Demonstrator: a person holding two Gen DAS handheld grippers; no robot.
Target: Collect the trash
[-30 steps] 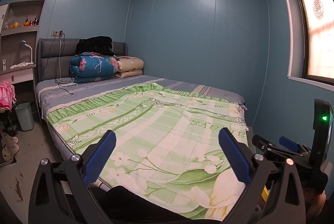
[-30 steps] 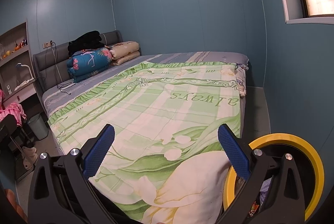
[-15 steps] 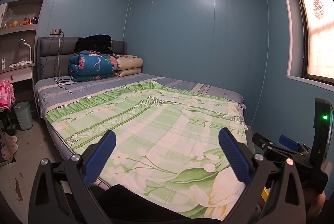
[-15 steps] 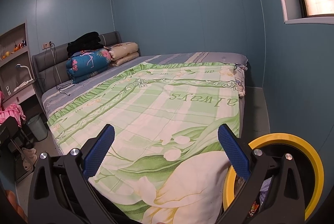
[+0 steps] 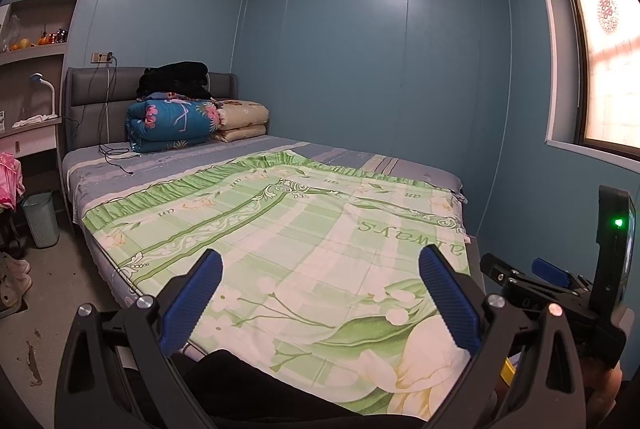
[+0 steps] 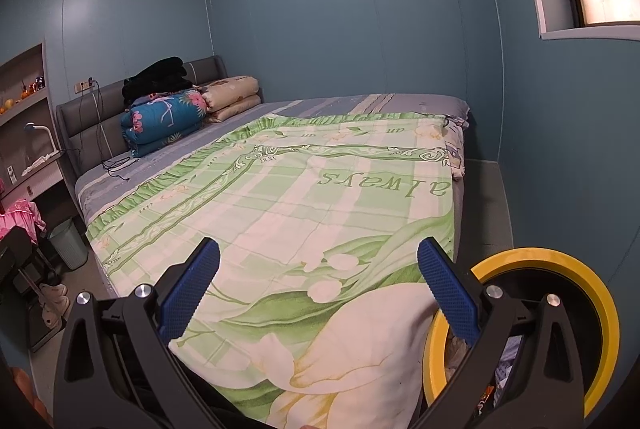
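A round bin with a yellow rim [image 6: 600,325] stands on the floor by the bed's near right corner, with crumpled wrappers and paper inside it. My right gripper [image 6: 318,289] hovers open over the near end of the bed, its right finger just left of the bin; nothing is between its blue pads. My left gripper [image 5: 320,299] is also open and empty, held above the bed's foot. In the left wrist view the right gripper's body with a green light [image 5: 612,257] shows at the right edge. No loose trash shows on the bed.
A bed with a green floral quilt [image 5: 304,229] fills the room's middle. Folded blankets [image 5: 172,125] and a cable lie by the headboard. A pale green wastebasket [image 5: 40,219], shoes and a shelf unit stand at the left. Blue walls and a window close off the right side.
Both views have shifted only slightly; the left wrist view has crept forward so the wastebasket and shoes sit nearer the left edge. Both grippers stay open.
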